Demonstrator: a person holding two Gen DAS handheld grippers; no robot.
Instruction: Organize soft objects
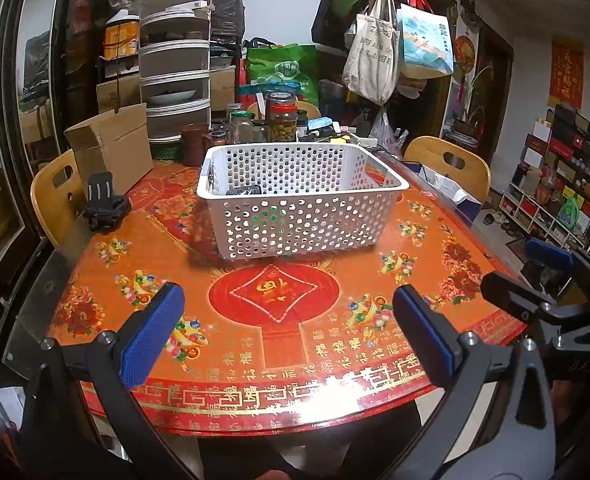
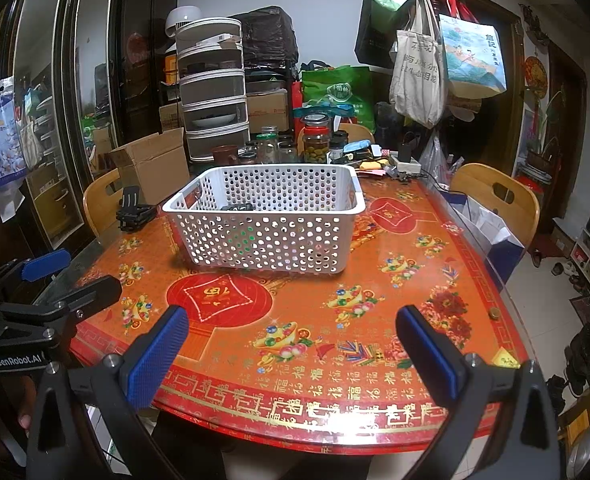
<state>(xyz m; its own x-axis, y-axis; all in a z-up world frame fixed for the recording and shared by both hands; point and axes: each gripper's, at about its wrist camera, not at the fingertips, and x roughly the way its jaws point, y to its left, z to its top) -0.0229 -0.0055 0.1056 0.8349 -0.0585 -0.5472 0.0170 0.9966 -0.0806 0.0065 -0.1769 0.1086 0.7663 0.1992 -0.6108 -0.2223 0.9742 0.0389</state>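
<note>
I see the white perforated basket (image 1: 295,196) standing mid-table toward the far edge, a dark item (image 1: 243,190) lying inside near its left wall. My left gripper (image 1: 289,338) and right gripper (image 2: 295,354) both hover over the table's (image 1: 435,248) near edge, fingers spread wide, grasping nothing. A cardboard box (image 1: 111,146) sits at the far left corner.
</note>
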